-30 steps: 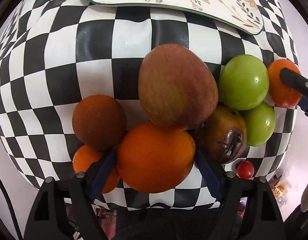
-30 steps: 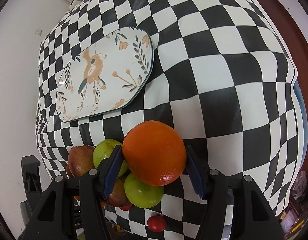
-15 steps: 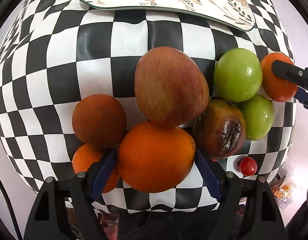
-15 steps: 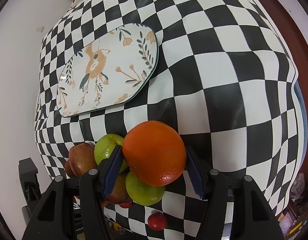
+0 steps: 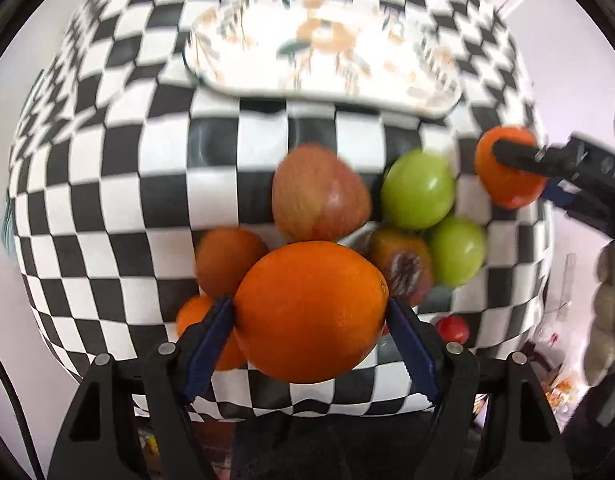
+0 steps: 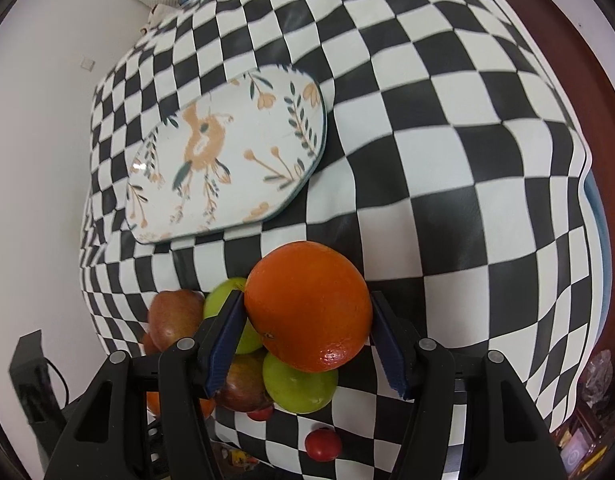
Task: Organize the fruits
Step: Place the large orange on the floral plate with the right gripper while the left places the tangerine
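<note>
My left gripper point(image 5: 310, 322) is shut on a large orange point(image 5: 309, 310) and holds it above the fruit pile. My right gripper point(image 6: 307, 322) is shut on another orange point(image 6: 309, 306), also raised; it shows at the right of the left wrist view point(image 5: 507, 166). On the checkered cloth lie a red apple point(image 5: 319, 194), two green fruits point(image 5: 417, 188) point(image 5: 457, 250), a bruised brown fruit point(image 5: 403, 266), a dark orange fruit point(image 5: 227, 260) and a small orange point(image 5: 205, 334). The floral oval plate point(image 6: 227, 156) lies beyond the pile, bare.
A small red cherry tomato point(image 6: 322, 444) lies near the table's front edge, also in the left wrist view point(image 5: 453, 328). The black-and-white checkered tablecloth point(image 6: 447, 120) covers the table. A white wall lies left and clutter at the right edge.
My left gripper has lifted its orange up and back from the pile, bringing the plate into fuller view. My right gripper has also risen slightly with its orange.
</note>
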The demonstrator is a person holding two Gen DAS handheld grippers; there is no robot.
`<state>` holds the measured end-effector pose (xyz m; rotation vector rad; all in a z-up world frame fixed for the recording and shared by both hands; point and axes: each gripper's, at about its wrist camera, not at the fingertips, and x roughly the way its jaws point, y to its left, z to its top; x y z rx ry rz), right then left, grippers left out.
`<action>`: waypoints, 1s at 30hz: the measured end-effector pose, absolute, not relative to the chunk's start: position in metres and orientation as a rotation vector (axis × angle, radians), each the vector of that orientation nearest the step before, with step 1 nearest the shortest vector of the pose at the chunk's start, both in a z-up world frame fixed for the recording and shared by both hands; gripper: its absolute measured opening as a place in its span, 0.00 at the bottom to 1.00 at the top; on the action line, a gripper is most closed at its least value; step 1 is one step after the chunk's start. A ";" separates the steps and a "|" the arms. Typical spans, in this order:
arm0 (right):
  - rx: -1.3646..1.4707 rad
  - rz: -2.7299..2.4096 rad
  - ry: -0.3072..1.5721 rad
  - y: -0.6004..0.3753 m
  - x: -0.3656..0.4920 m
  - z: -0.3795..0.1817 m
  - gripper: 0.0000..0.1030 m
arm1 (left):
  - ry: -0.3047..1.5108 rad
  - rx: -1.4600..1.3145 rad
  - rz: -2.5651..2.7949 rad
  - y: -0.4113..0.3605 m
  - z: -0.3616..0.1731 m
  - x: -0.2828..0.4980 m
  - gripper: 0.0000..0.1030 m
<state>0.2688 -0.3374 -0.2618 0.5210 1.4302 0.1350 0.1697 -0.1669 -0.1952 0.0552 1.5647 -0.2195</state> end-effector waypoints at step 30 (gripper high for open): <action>0.340 0.185 1.518 -0.296 0.451 -0.296 0.63 | 1.575 0.020 -0.255 -0.212 -0.222 0.420 0.65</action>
